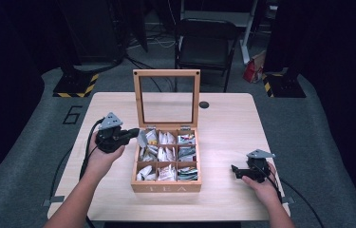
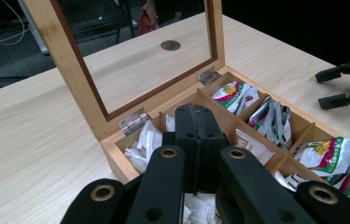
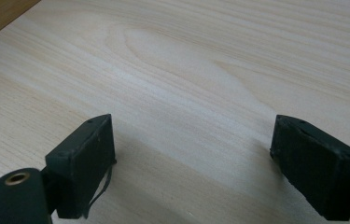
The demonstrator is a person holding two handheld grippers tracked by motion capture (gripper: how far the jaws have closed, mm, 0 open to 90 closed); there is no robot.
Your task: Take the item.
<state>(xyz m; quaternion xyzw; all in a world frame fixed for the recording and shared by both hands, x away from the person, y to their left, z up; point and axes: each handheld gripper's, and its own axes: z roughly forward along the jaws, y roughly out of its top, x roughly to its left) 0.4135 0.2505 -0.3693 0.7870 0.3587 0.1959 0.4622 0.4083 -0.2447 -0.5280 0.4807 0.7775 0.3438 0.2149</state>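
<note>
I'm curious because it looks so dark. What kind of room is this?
Probably a recording studio or lab: black curtains all around, yellow-and-black striped stand bases on grey carpet, and one pale wooden table in the middle.

tea box (image 1: pixel 166 186): 1 | compartments: 9 | grippers: 2 | table (image 1: pixel 223 128): 1 | chair (image 1: pixel 204 45): 1

Table (image 1: pixel 223 123): pale wood, smooth, matt, with fine grain seen in the right gripper view.
Tea box (image 1: pixel 166 186): warm-toned wood, smooth, light sheen.
Lid (image 2: pixel 65 56): wooden frame set with a clear glossy pane.
Hinges (image 2: pixel 133 121): bright metal.
Tea packets (image 2: pixel 336 158): glossy printed wrappers, crinkled; others white and paper-like.
Left gripper (image 2: pixel 196 135): matt black plastic, brass-coloured rivets.
Right gripper (image 3: pixel 193 163): matt black, slightly scuffed.
</note>
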